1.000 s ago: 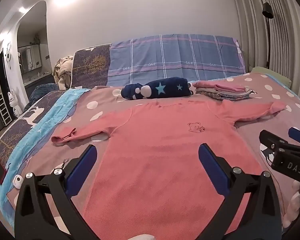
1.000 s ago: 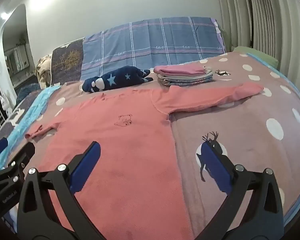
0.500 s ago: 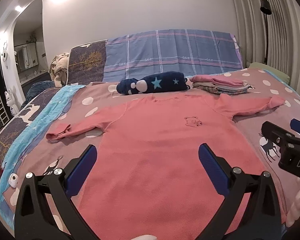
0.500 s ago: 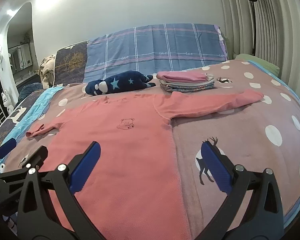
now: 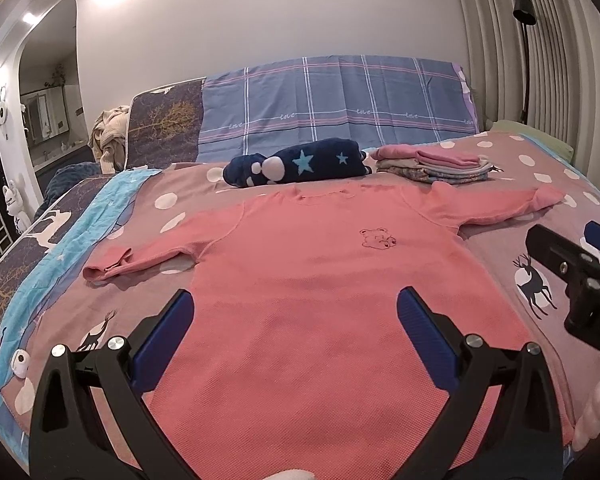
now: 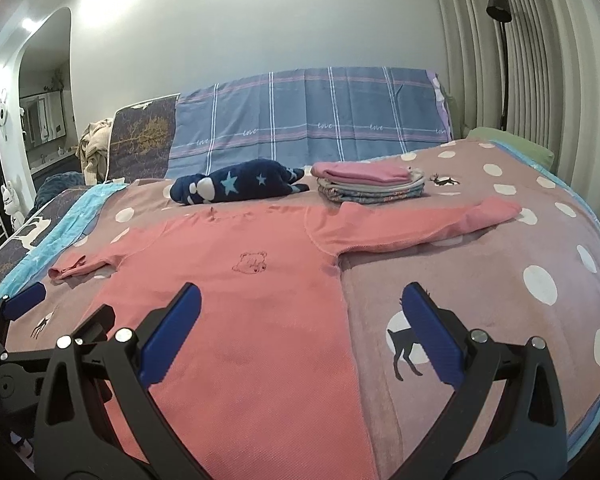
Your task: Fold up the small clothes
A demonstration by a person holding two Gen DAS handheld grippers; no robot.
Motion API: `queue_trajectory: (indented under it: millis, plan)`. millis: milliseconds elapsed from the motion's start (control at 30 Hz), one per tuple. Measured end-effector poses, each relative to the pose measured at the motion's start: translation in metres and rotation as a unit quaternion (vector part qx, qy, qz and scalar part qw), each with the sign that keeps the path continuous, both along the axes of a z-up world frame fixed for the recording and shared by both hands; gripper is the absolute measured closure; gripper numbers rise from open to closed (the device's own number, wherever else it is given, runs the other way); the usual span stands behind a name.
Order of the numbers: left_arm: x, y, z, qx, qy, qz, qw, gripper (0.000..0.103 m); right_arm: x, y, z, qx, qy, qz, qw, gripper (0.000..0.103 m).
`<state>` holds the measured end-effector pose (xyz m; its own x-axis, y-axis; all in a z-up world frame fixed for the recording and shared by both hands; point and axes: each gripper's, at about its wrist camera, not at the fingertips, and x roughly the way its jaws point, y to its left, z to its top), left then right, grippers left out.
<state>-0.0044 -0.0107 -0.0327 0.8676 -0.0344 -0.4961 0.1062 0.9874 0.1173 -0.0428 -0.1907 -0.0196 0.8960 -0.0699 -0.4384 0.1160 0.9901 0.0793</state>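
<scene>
A pink long-sleeved shirt point(image 5: 320, 300) with a small bear outline on the chest lies flat and face up on the bed, both sleeves spread out; it also shows in the right wrist view point(image 6: 236, 320). My left gripper point(image 5: 294, 336) is open and empty above the shirt's lower body. My right gripper point(image 6: 300, 332) is open and empty over the shirt's right hem edge. The right gripper also shows at the right edge of the left wrist view point(image 5: 572, 272).
A stack of folded clothes point(image 6: 370, 186) and a navy star-patterned plush bundle point(image 6: 236, 186) lie at the back of the bed. The bedspread point(image 6: 500, 280) is mauve with white dots and deer. A blue plaid cover point(image 5: 332, 100) drapes the headboard.
Both grippers have drawn back and risen slightly, so the shirt sits lower and farther in view. Both stay open. The shirt has not moved.
</scene>
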Motion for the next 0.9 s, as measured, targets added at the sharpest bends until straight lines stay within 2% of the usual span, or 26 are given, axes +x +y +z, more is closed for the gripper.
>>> queue_trajectory:
  millis: [200, 400, 767, 900]
  plan:
    - [0.0, -0.001, 0.0, 0.005, -0.003, -0.001, 1.0, 0.001, -0.003, -0.004, 0.0, 0.013, -0.008, 0.001, 1.0, 0.002]
    - [0.005, -0.007, -0.003, 0.013, 0.018, -0.016, 0.9996, 0.001, -0.004, -0.006, 0.002, 0.019, -0.01, -0.006, 1.0, 0.002]
    - [0.001, -0.014, -0.002, 0.026, 0.005, -0.02, 0.9994, 0.001, -0.001, -0.005, 0.001, 0.011, 0.005, -0.006, 1.0, 0.002]
    - [0.002, -0.01, -0.001, 0.019, -0.005, -0.011, 0.9997, 0.001, -0.001, -0.005, 0.002, 0.011, 0.003, -0.004, 1.0, 0.002]
